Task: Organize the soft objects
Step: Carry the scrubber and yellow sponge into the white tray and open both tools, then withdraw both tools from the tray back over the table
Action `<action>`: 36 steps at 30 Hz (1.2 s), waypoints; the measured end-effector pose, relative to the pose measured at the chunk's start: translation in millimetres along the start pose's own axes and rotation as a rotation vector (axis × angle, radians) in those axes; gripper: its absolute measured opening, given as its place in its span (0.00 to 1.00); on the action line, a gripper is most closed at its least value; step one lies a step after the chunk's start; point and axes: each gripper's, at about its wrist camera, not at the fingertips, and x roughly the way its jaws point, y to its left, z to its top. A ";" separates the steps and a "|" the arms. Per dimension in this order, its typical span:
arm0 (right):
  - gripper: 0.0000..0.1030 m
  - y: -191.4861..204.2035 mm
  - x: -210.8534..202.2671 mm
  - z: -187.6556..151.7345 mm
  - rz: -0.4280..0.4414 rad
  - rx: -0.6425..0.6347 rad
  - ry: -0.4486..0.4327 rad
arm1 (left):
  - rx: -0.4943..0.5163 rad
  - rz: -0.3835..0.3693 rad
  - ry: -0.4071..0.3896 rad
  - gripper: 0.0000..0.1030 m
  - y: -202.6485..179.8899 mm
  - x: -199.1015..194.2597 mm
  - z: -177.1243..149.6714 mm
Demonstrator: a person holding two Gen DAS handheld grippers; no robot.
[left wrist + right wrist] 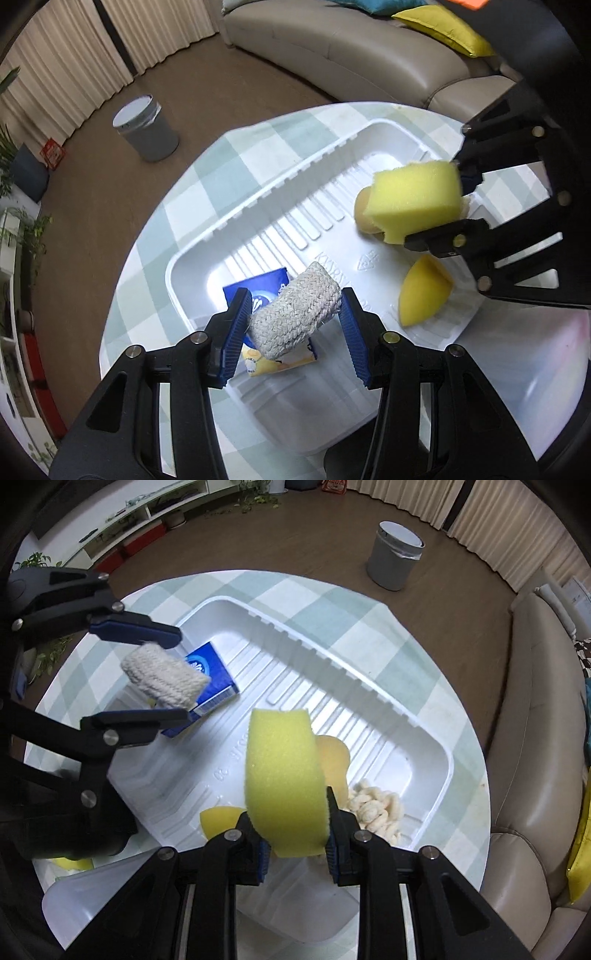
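My left gripper (295, 325) is shut on a grey braided rope pad (295, 314) and holds it above the near end of a white tray (258, 192). The pad also shows in the right wrist view (166, 677), between the left gripper's fingers (147, 631). My right gripper (295, 845) is shut on a yellow sponge (284, 779), bent and held over the tray (332, 664). The sponge also shows in the left wrist view (417, 199). In the tray lie a blue tissue pack (214, 679), an orange sponge wedge (424, 295), a tan sponge (334, 764) and a cream knotted rope piece (376, 808).
The tray sits on a round table with a green checked cloth (207, 192). A clear plastic box (535, 369) stands at the near edge. A grey bin (147, 129) stands on the brown floor. A beige sofa (351, 48) with a yellow cushion (447, 29) is behind the table.
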 end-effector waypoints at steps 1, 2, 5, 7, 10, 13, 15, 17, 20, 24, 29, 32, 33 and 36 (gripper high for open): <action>0.26 0.2 0.6 -1.0 0.005 0.005 0.001 | -0.010 -0.011 0.004 0.45 1.6 1.7 -0.9; 0.26 0.8 2.0 -1.3 0.010 0.006 0.000 | -0.017 -0.020 0.007 0.46 2.9 3.1 -1.6; 0.26 3.3 7.7 -3.7 0.022 0.005 0.009 | -0.038 -0.031 0.005 0.47 6.2 3.3 -3.9; 0.26 2.1 10.8 -3.0 0.032 0.009 0.013 | -0.044 -0.038 0.002 0.48 5.2 0.8 -4.3; 0.26 0.0 12.3 -2.6 0.039 0.021 0.010 | -0.049 -0.045 0.009 0.53 4.1 2.7 -4.0; 0.28 -0.9 10.7 -3.6 0.044 0.029 0.004 | -0.060 -0.046 0.012 0.61 4.9 4.5 -5.0; 0.34 -4.5 8.6 -3.8 0.056 0.050 -0.006 | -0.075 -0.046 0.003 0.66 8.2 3.0 -4.6; 0.44 -9.5 6.8 -3.1 0.064 0.075 -0.021 | -0.084 -0.038 -0.001 0.68 11.6 1.1 -4.1; 0.54 -20.5 2.6 -3.8 0.054 0.123 -0.042 | -0.088 -0.036 -0.007 0.68 14.7 -1.1 -3.7; 0.59 -29.4 -4.9 -5.6 0.057 0.161 -0.084 | -0.096 -0.032 -0.010 0.68 16.5 -1.5 -3.5; 0.65 -31.5 -10.2 -7.3 0.049 0.175 -0.104 | -0.095 -0.027 -0.020 0.68 16.1 -5.3 -4.4; 0.66 -35.0 -13.9 -8.8 0.042 0.195 -0.120 | -0.108 -0.026 -0.030 0.68 19.2 -7.9 -5.3; 0.66 -36.9 -15.4 -9.8 0.039 0.202 -0.126 | -0.115 -0.030 -0.033 0.68 21.3 -9.1 -6.1; 0.66 -41.6 -19.2 -13.8 0.033 0.222 -0.141 | -0.129 -0.025 -0.043 0.68 26.8 -13.6 -10.0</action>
